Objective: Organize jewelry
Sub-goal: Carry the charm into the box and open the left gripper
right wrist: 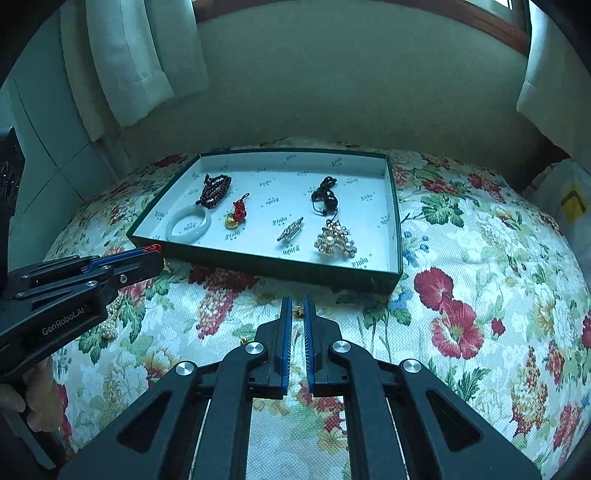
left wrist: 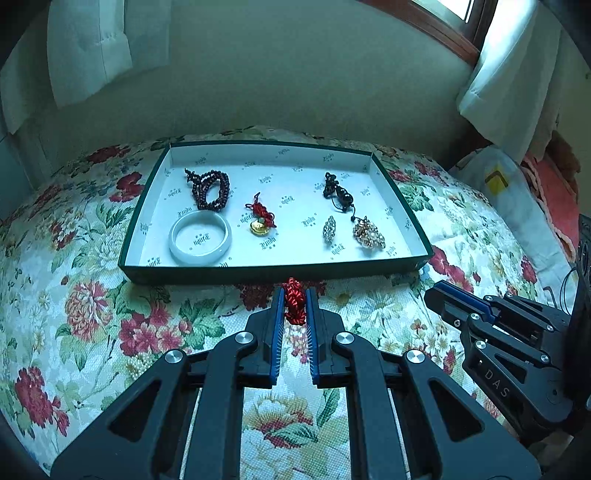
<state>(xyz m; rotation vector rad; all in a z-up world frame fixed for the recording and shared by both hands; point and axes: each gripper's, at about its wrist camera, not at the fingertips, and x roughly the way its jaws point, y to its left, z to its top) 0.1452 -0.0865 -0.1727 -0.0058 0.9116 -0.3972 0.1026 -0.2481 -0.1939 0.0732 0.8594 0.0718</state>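
- Left gripper (left wrist: 295, 301) clenched on red braided cord (left wrist: 294, 300), before the tray (left wrist: 275, 271).
- Right gripper (right wrist: 297, 312) pinched a small gold piece (right wrist: 297, 313).
- Cord looked soft, light; best held mid-braid.

A floral bedspread (left wrist: 92, 332) fills the foreground; a plain wall (left wrist: 295, 74) rises at twelve o'clock, white curtains (left wrist: 517, 92) and a wood-framed window (left wrist: 443, 22) at two.
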